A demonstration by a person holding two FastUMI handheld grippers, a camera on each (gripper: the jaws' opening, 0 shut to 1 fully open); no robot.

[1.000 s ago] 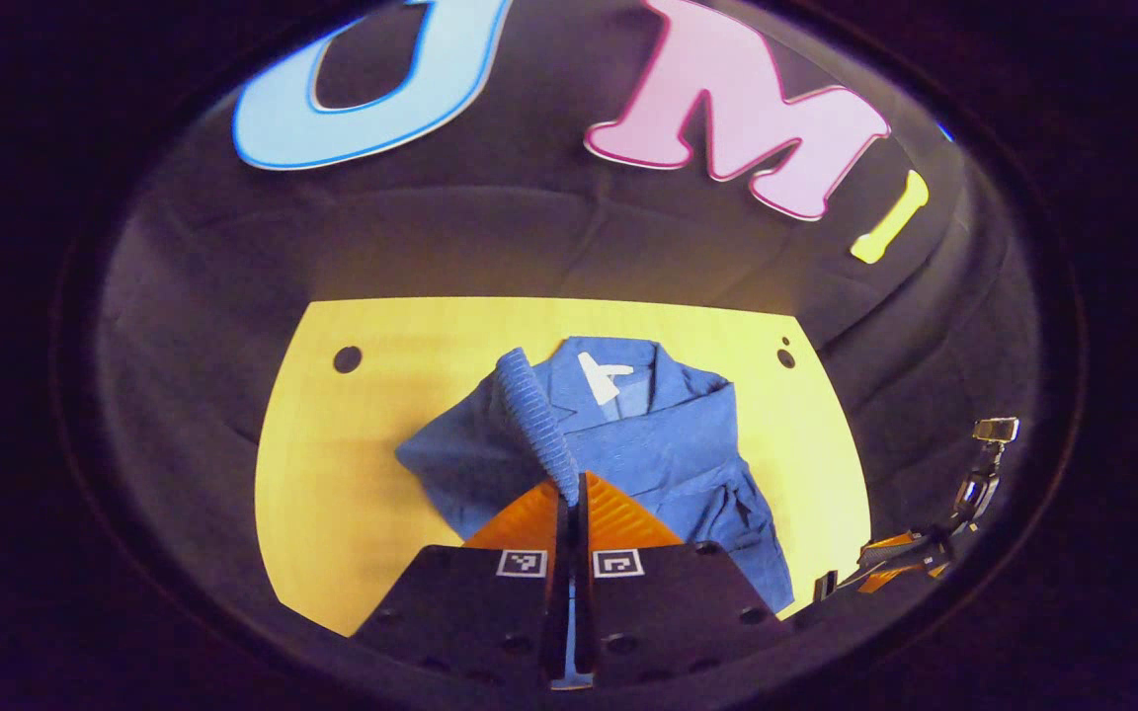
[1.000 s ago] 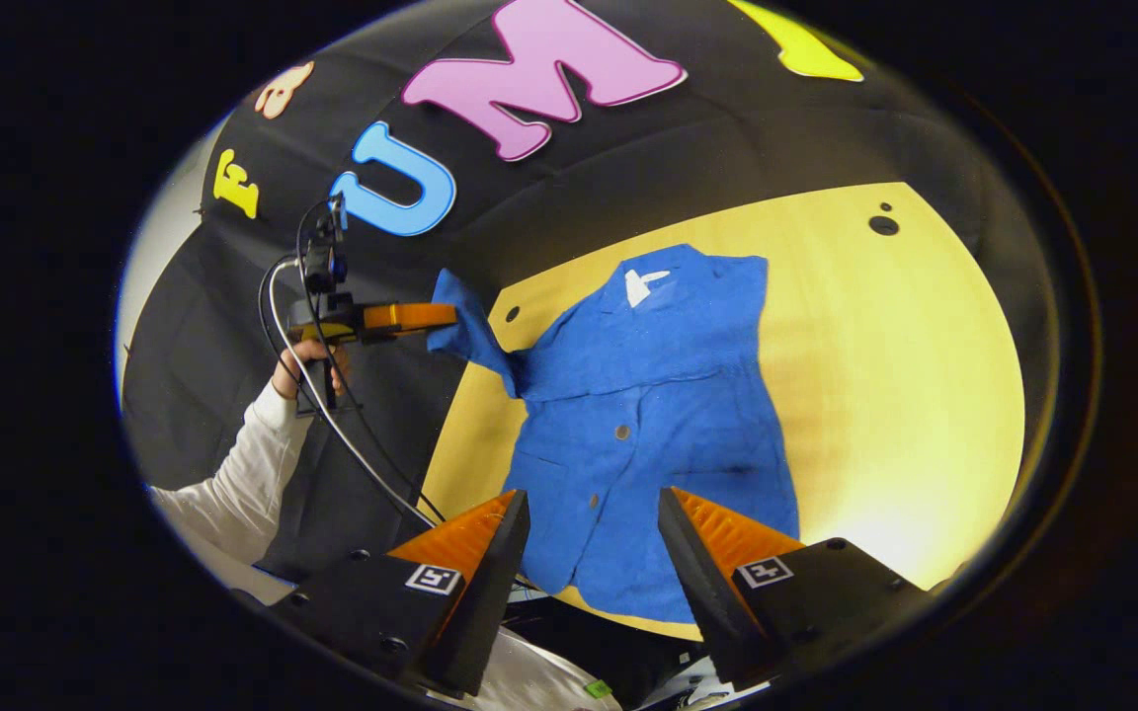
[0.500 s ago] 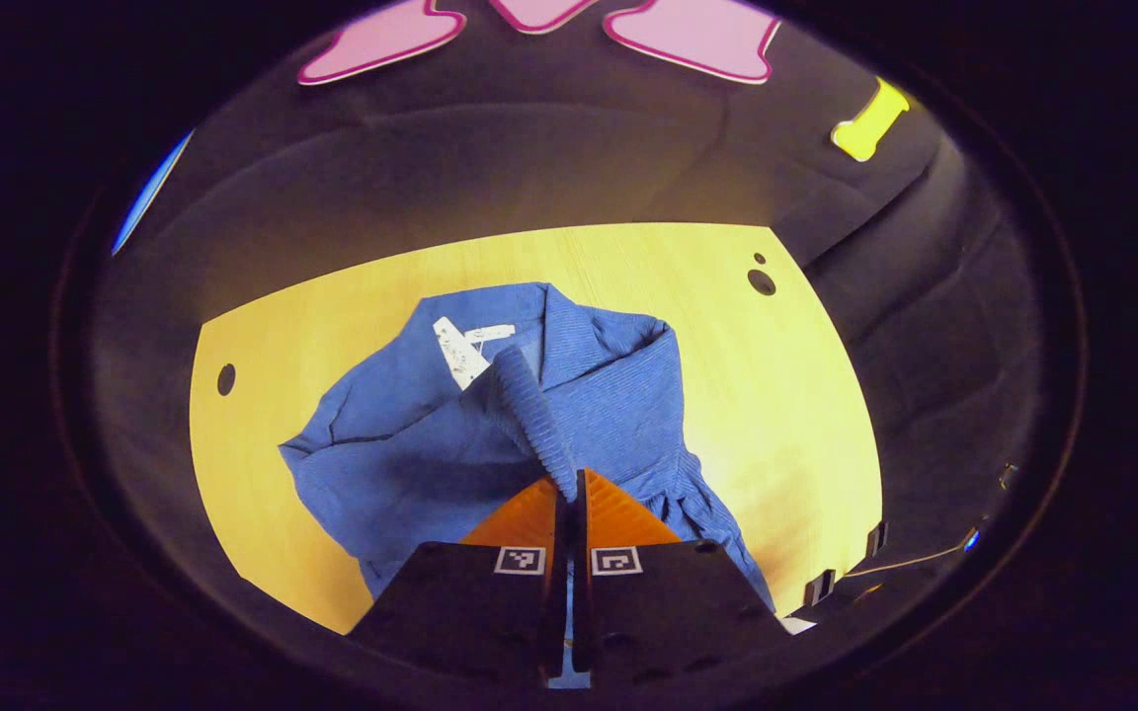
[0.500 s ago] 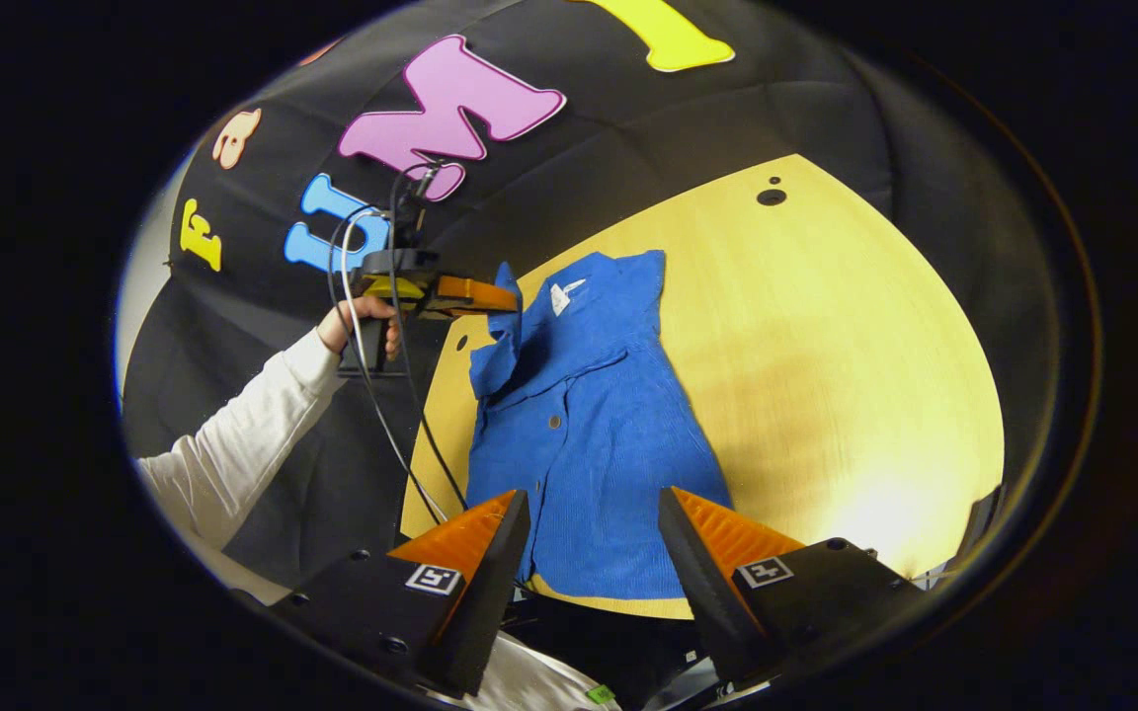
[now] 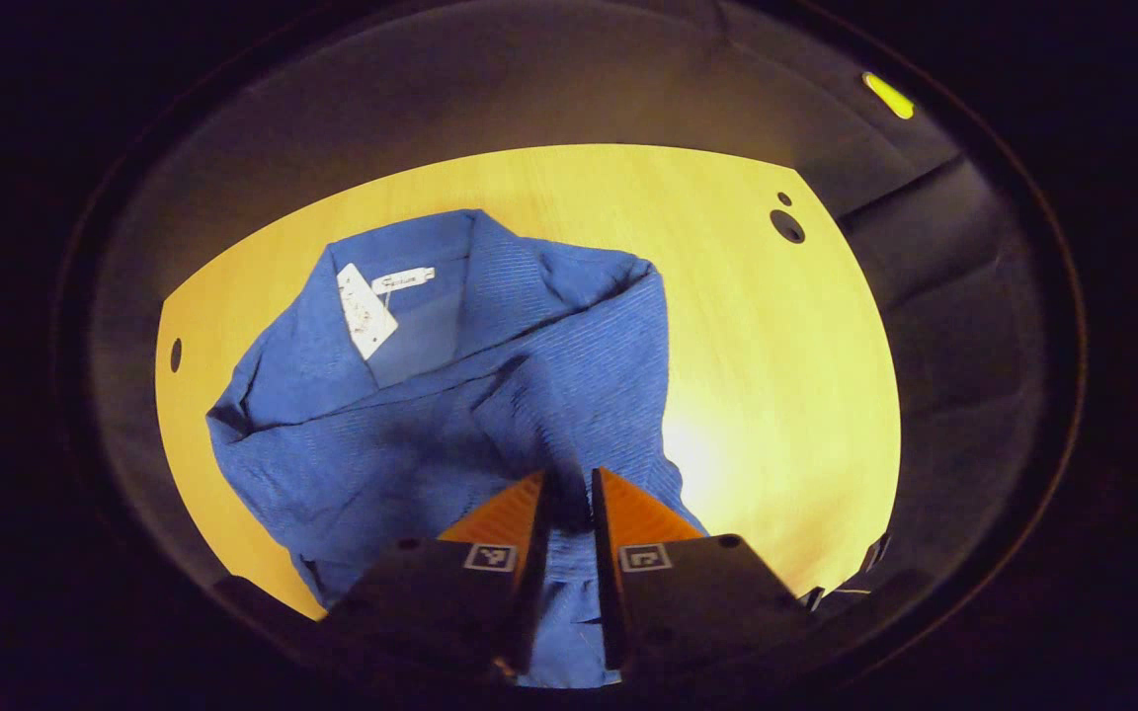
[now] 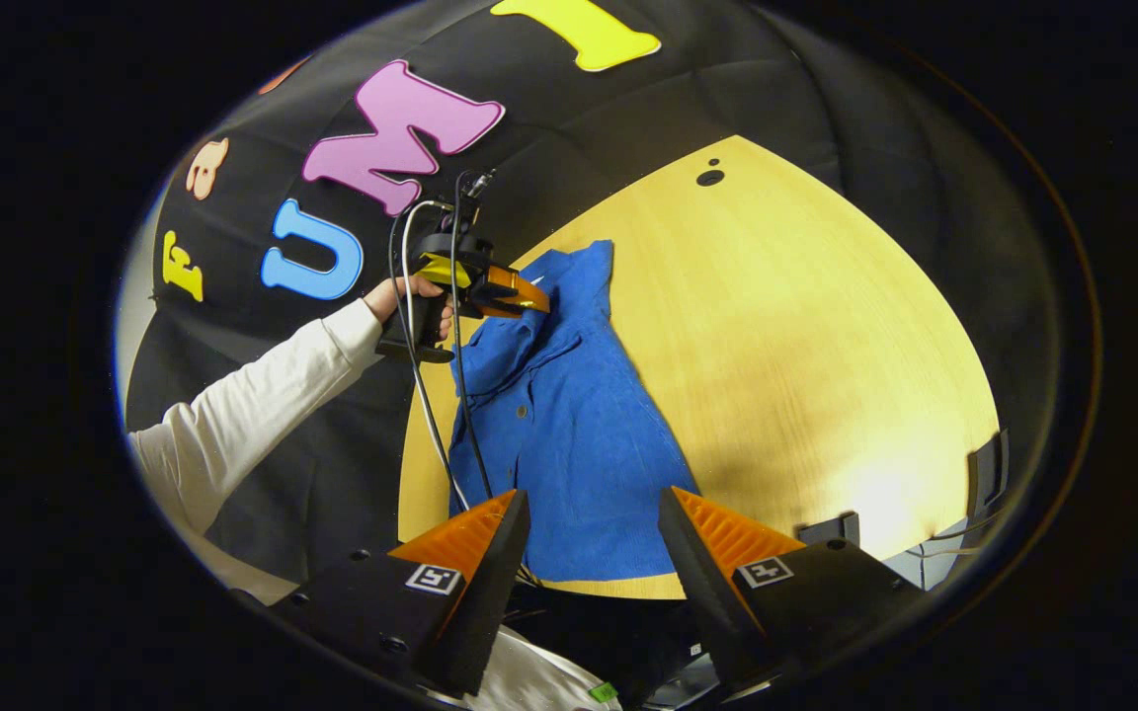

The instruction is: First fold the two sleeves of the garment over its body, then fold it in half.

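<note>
The desk (image 6: 826,346) is a light yellow wooden top with small dark holes near its far corners, and it carries the blue garment (image 6: 569,434). In the right claw view the garment lies flat on the left part of the desk, collar at the far side, hem at the near edge. In the left claw view the garment (image 5: 411,415) is close below the camera, with the collar open and some folds over the chest.

A person's arm in a white sleeve (image 6: 253,395) reaches in from the left, and the hand (image 6: 416,296) grips the handle of the left claw (image 6: 539,301), which points down and to the right at the collar area. Cables hang from it to the near edge. In its own view the left claw (image 5: 569,504) has its orange fingers a little apart, with a blue sleeve (image 5: 539,415) between them; I cannot tell if both fingers press on it. One second ago these fingers were tightly together on the sleeve and held it up beside the desk; now the sleeve is down over the body of the garment.

The right claw (image 6: 589,523) hovers above the near edge of the desk with its fingers wide apart and nothing between them, as before.

A white label (image 5: 364,311) sits inside the collar; its writing is too small to read.
</note>
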